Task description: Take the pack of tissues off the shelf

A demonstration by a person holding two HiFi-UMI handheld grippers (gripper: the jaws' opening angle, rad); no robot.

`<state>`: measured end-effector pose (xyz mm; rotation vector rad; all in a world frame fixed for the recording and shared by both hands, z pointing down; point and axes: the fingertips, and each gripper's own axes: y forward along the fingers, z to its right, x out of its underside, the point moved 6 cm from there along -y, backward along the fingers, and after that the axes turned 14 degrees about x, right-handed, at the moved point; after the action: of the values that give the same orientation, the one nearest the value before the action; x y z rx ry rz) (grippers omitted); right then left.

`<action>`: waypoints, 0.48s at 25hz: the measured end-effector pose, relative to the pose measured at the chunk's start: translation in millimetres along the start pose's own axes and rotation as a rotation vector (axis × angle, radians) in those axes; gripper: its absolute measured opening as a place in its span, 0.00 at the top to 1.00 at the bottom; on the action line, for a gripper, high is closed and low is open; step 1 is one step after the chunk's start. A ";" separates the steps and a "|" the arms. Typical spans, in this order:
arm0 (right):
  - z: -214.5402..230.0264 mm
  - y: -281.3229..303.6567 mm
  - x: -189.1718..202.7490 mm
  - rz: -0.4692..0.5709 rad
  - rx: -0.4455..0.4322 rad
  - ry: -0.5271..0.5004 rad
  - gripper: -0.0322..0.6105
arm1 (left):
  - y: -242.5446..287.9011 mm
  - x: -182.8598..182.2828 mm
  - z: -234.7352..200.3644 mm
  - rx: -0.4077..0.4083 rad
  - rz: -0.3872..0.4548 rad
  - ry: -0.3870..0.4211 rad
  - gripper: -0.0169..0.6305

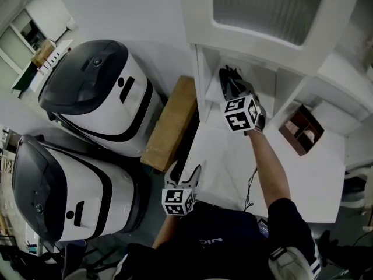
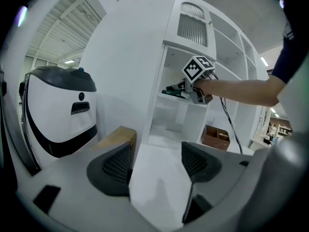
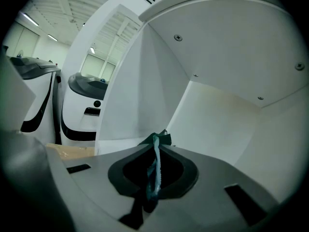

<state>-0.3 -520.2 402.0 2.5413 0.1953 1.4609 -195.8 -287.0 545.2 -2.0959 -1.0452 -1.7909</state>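
Head view: left claw [image 1: 185, 177], right claw [image 1: 228, 79], one tissue pack [image 3: 155, 154], two machines [image 1: 96, 92] [image 1: 58, 185].

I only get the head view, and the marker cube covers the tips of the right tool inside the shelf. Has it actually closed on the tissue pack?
Observer: Yes. In the right gripper view the right tool is shut on a thin teal edge of the tissue pack, inside the shelf unit.
Operator: And the other hand, is it carrying anything?
Observer: No. The left gripper view shows the left tool open with nothing between its jaws, facing the shelf unit from further back.
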 end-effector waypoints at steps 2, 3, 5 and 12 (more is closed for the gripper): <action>0.8 -0.7 0.7 0.002 0.003 0.003 0.93 | -1.8 -0.4 -0.2 -0.004 0.006 -0.010 0.47; 1.2 -1.1 0.8 0.005 0.006 0.005 0.93 | -2.7 -1.1 -0.7 -0.007 0.013 -0.016 0.47; 3.6 -2.7 -0.5 0.019 0.019 0.017 0.93 | -4.1 -3.8 -2.4 -0.011 0.027 -0.019 0.47; 22.4 -31.6 -16.3 0.114 0.059 0.071 0.93 | -8.6 -3.4 -1.7 -0.007 0.028 -0.011 0.47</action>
<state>10.5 -495.4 369.7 2.5878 0.1069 1.6124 -202.5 -282.9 540.1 -2.1160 -1.0090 -1.7743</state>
